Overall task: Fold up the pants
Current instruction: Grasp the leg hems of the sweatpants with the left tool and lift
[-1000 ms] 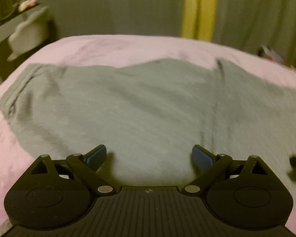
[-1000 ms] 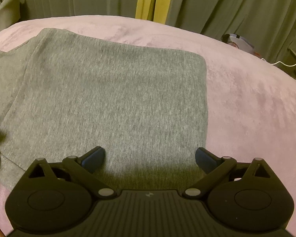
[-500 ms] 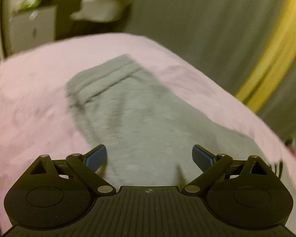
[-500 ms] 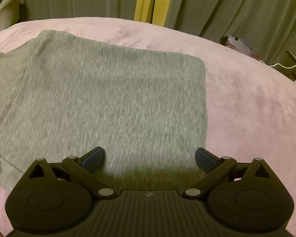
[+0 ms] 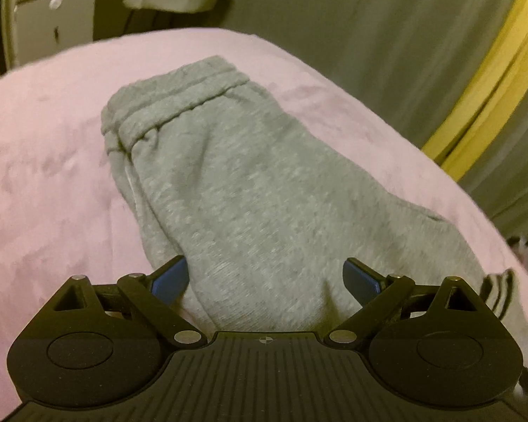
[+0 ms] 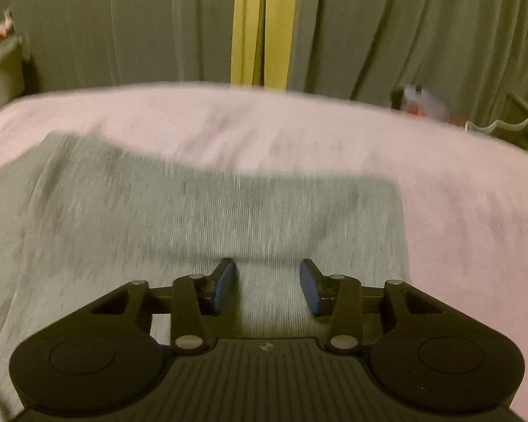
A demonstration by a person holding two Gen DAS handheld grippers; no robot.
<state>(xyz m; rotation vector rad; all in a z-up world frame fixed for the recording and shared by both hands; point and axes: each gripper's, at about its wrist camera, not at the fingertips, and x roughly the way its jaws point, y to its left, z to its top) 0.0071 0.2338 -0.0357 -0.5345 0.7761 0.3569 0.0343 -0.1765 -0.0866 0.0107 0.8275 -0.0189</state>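
Grey sweatpants point(image 5: 250, 197) lie flat on a pink bed cover point(image 5: 45, 190). In the left wrist view the elastic waistband point(image 5: 172, 102) is at the far end. My left gripper point(image 5: 265, 276) is wide open and empty, low over the near edge of the pants. In the right wrist view the folded leg end of the pants point(image 6: 228, 218) lies ahead, with its straight edge on the right. My right gripper point(image 6: 267, 281) is low over this cloth, its jaws partly closed with a gap and cloth showing between them.
Green curtains point(image 6: 404, 28) with a yellow strip point(image 6: 258, 24) hang behind the bed. A cabinet point(image 5: 52, 28) with a white object on it stands at the far left. Blurred items and a white cable point(image 6: 496, 126) lie off the bed's right side.
My left gripper has swung left to face the waistband end. My right gripper has dropped lower over the cloth and its jaws have narrowed from wide open.
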